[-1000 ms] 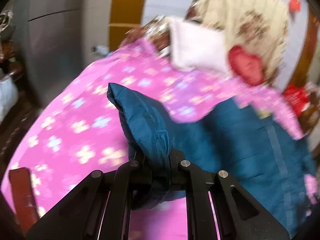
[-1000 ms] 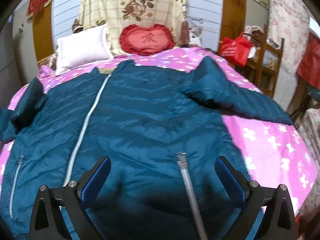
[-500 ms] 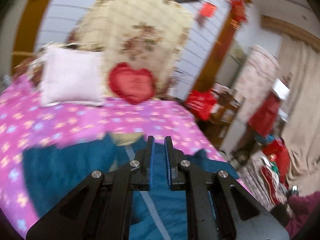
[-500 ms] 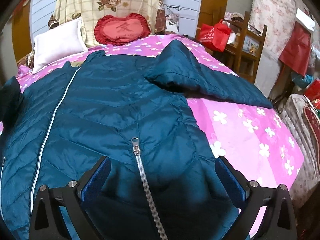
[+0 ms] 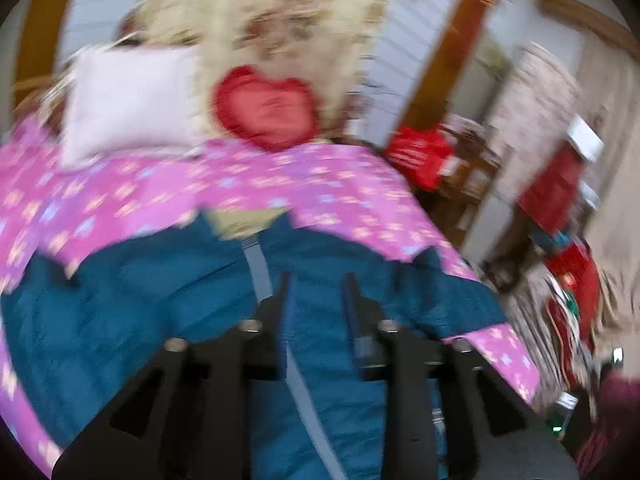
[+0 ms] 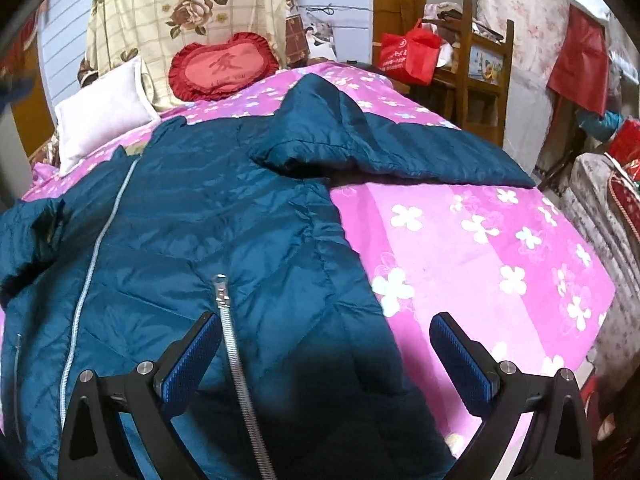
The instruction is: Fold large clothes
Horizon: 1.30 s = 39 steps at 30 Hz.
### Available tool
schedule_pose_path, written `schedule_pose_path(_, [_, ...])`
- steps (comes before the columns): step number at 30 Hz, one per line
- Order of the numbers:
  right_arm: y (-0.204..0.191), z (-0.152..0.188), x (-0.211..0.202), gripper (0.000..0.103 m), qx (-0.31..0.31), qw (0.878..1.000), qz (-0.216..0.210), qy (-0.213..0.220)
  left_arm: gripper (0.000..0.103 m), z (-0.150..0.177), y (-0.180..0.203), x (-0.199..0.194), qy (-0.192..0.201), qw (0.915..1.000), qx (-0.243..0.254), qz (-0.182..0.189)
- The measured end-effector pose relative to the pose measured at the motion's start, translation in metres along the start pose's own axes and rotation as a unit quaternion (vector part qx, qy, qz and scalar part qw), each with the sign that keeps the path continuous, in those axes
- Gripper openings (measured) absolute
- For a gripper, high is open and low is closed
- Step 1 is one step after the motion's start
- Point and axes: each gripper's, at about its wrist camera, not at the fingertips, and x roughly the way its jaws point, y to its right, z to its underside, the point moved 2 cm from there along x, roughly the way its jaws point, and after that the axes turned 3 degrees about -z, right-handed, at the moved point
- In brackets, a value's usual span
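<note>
A large teal quilted jacket (image 6: 224,216) is lying spread front-up across a bed covered by a pink flowered bedspread (image 6: 472,248), its pale front zipper (image 6: 96,256) running lengthwise and a metal pocket zipper (image 6: 230,344) showing nearer the camera. One sleeve (image 6: 360,140) is lying folded inward, its cuff resting on the chest while the rest is crossing the bedspread. The right gripper (image 6: 326,360) is hovering above the jacket's lower edge with its blue-padded fingers (image 6: 192,360) standing wide apart and holding nothing. In the blurred left wrist view, the left gripper (image 5: 318,312) is pointing over the jacket (image 5: 132,312) with its fingers parted by a narrow gap and nothing between them. A white pillow (image 6: 100,120) and a red heart cushion (image 6: 224,66) are leaning at the head of the bed, with a red bag (image 6: 408,54) sitting beside a wooden chair (image 6: 480,68).
</note>
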Motion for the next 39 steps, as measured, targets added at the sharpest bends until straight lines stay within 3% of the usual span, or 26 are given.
schedule_pose_path(1, [-0.004, 0.0, -0.001, 0.103, -0.005, 1.0, -0.001, 0.003, 0.041, 0.006, -0.023, -0.004, 0.002, 0.9997, -0.018, -0.016])
schedule_pose_path(5, [-0.019, -0.003, -0.01, 0.103, -0.009, 0.999, -0.024, 0.029, 0.042, 0.031, -0.085, -0.026, 0.016, 0.995, -0.052, -0.084])
schedule_pose_path(9, [-0.065, -0.019, -0.017, 0.103, -0.048, 0.992, -0.097, 0.067, 0.045, 0.068, -0.144, -0.059, 0.042, 0.9807, -0.088, -0.169])
schedule_pose_path(12, [-0.126, -0.039, -0.002, 0.103, -0.084, 0.98, -0.174, 0.041, 0.045, 0.091, -0.185, -0.069, 0.049, 0.9643, -0.131, -0.225])
schedule_pose_path(14, [-0.166, -0.058, 0.013, 0.103, -0.083, 0.969, -0.234, 0.016, 0.045, 0.106, -0.208, -0.063, 0.028, 0.9567, -0.155, -0.245])
schedule_pose_path(20, [-0.281, -0.091, 0.08, 0.103, -0.057, 0.927, -0.368, -0.054, 0.045, 0.148, -0.223, -0.069, 0.02, 0.9481, -0.169, -0.269])
schedule_pose_path(24, [-0.336, -0.087, 0.125, 0.103, -0.073, 0.914, -0.39, -0.09, 0.056, 0.156, -0.213, -0.061, 0.011, 0.949, -0.15, -0.277])
schedule_pose_path(28, [-0.359, -0.078, 0.162, 0.103, -0.093, 0.916, -0.369, -0.125, 0.056, 0.159, -0.218, -0.047, -0.001, 0.9476, -0.15, -0.282])
schedule_pose_path(33, [-0.374, -0.073, 0.16, 0.102, -0.114, 0.902, -0.398, -0.125, 0.056, 0.164, -0.228, -0.039, -0.007, 0.945, -0.164, -0.283])
schedule_pose_path(37, [-0.378, -0.063, 0.15, 0.052, -0.12, 0.873, -0.453, -0.135, 0.056, 0.168, -0.23, -0.039, -0.007, 0.9453, -0.174, -0.276])
schedule_pose_path(39, [-0.376, -0.06, 0.14, 0.029, -0.131, 0.87, -0.46, -0.115, 0.056, 0.169, -0.232, -0.041, -0.008, 0.9457, -0.18, -0.27])
